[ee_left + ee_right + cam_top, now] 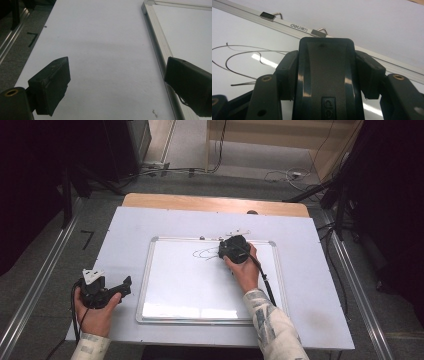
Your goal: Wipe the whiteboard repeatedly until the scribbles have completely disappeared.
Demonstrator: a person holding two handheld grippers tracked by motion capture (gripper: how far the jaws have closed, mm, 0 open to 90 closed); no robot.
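Eraser [325,75], clamped in the right gripper [235,249], presses the whiteboard [190,290] beside scribbles [205,254] for wiping; left fingers [50,85] gape empty.

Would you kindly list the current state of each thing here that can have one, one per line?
Whiteboard: lying flat on the table, marked with thin black scribbles near its top edge, otherwise clean.
Eraser: black, clamped between the jaws, over the whiteboard near its top frame.
Right gripper: shut on the eraser.
Left gripper: open, nothing between its jaws, beside the whiteboard's left frame.
Hanging clips: on the top frame.
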